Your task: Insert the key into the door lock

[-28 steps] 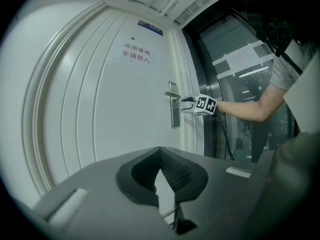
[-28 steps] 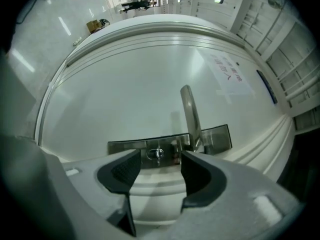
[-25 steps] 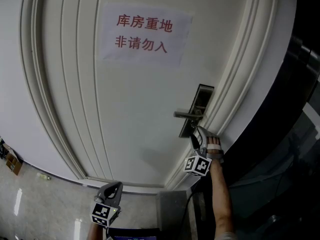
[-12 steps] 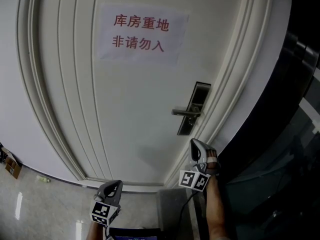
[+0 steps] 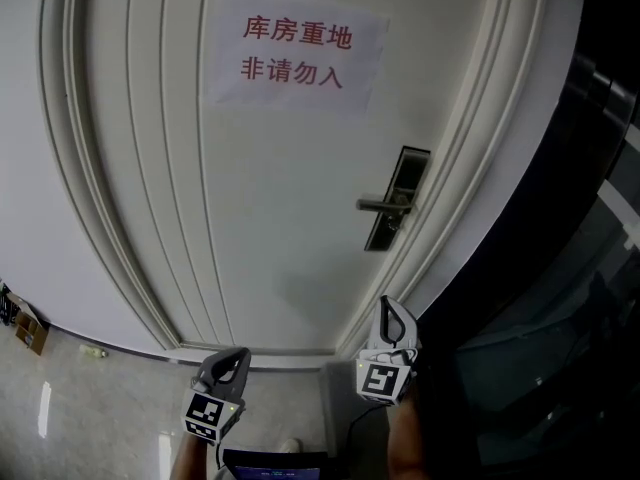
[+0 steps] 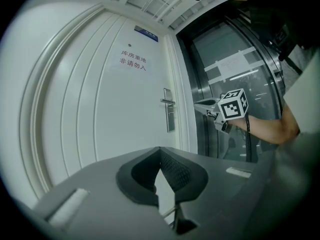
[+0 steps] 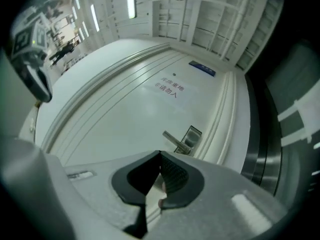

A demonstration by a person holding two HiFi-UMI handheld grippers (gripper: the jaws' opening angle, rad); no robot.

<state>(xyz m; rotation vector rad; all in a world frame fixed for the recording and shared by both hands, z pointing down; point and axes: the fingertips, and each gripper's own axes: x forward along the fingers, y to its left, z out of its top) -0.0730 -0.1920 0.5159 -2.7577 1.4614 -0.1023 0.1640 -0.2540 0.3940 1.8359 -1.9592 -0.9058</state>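
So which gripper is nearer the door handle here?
Right. The right gripper is below the door handle, by the door's latch edge; the left gripper is lower down and well off to the left, near the door's bottom.

- Paper sheet [image 5: 297, 51] stuck on the white door [image 5: 250, 228]: two lines of red Chinese characters, "库房重地" above "非请勿入".
- Small blue plate [image 6: 146, 33] higher up, above the sheet: its pale lettering is too small to read.
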